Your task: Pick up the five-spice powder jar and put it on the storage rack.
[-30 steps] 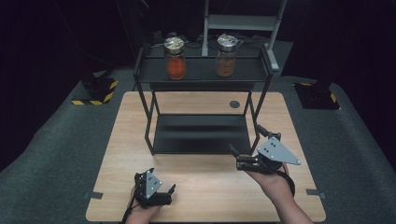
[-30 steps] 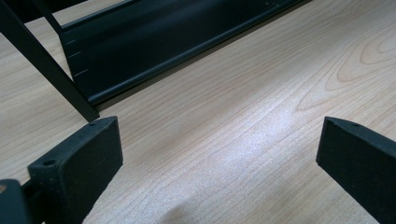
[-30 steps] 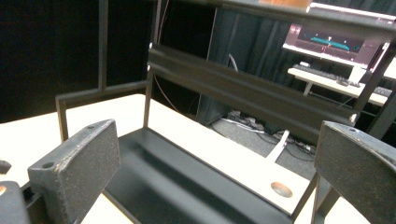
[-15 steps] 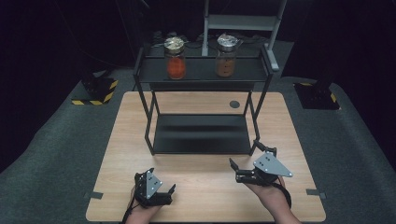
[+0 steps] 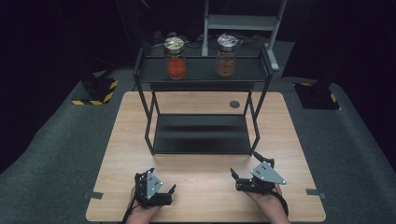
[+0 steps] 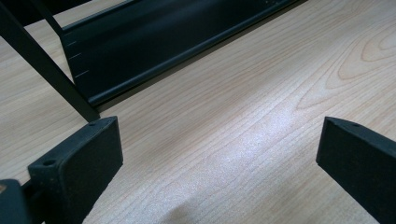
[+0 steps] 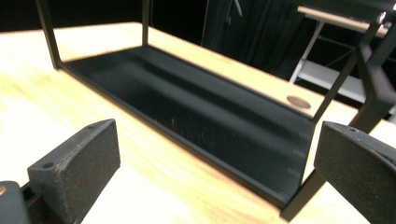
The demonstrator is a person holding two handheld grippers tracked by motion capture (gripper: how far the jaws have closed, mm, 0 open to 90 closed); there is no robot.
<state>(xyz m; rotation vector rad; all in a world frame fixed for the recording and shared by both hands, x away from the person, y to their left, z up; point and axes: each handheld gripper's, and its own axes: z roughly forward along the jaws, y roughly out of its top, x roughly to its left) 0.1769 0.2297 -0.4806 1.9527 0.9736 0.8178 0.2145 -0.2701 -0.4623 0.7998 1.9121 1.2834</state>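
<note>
Right gripper (image 5: 251, 175) retreated near table (image 5: 205, 196) edge; both jaws open; surroundings dark, probably curtained.

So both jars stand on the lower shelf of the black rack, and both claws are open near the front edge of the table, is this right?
Not quite. The high view shows the orange jar and the brown jar on the top shelf of the rack; the lower shelf holds no jar. The rest holds: left claw and right claw are open near the table's front edge.

Black two-tier rack (image 5: 201, 70) on a pale wood-grain table (image 5: 205, 186). Left jar (image 5: 174, 58) holds orange contents, right jar (image 5: 226, 57) brown; black grippers carry grey plates.
</note>
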